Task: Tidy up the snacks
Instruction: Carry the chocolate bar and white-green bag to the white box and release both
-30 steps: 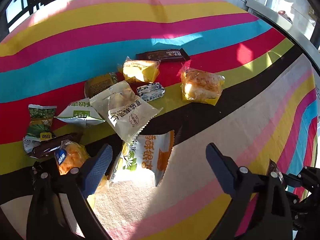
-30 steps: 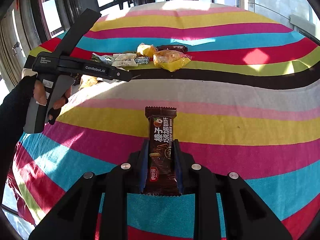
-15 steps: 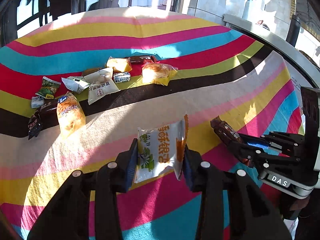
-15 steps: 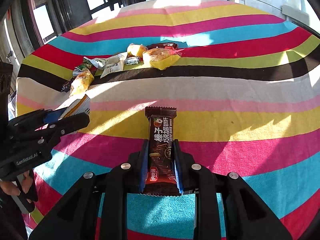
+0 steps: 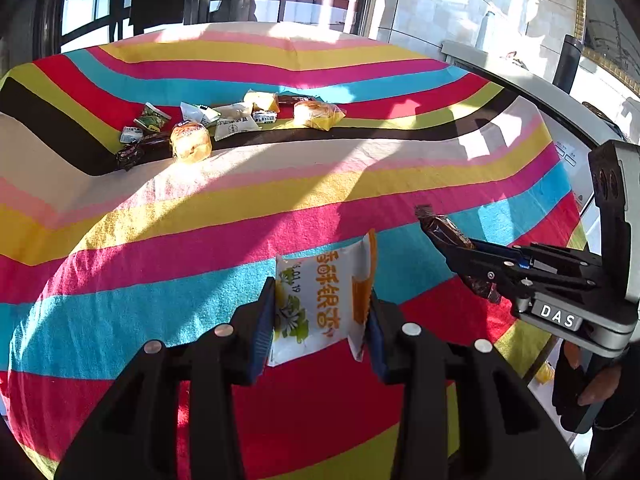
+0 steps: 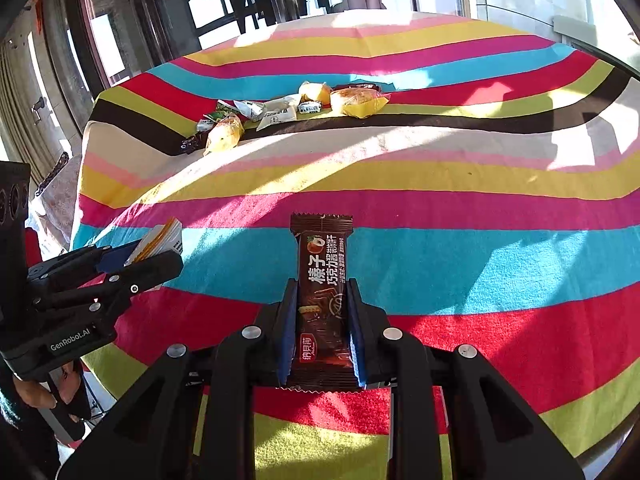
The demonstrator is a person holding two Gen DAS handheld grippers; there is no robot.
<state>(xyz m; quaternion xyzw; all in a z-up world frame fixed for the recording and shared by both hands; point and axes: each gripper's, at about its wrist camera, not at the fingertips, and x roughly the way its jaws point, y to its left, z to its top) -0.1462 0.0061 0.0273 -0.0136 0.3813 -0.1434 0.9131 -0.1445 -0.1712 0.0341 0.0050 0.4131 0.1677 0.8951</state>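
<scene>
The left gripper (image 5: 320, 312) is seen clamped on a white plastic snack packet with orange lettering and a green-and-yellow flower print (image 5: 320, 304); both blue pads press against the packet's sides, and the packet is held clear above the striped multicolour tablecloth (image 5: 200, 216), over its cyan and red bands. The right gripper (image 6: 322, 320) is closed narrowly on a dark brown chocolate wafer bar wrapper with orange lettering (image 6: 323, 280), gripped along its 2 long edges with the upper end projecting forward past the fingertips. In the left wrist view the right gripper (image 5: 460, 248) is seen at the right edge, the brown bar (image 5: 440, 228) sticking out of it, with a hand (image 5: 596, 384) on its handle below. In the right wrist view the left gripper (image 6: 160, 256) appears at the left edge with the white packet (image 6: 160, 240) seen edge-on. The 2 grippers are held near each other, apart, over the near part of the cloth. A cluster of loose snack packets (image 5: 232, 120) is lying well apart at the far side, along the black and olive stripes (wrapped yellow buns (image 5: 190, 142), a green bag (image 5: 151, 117), white sachets, 1 dark bar; exact count cannot be told).
</scene>
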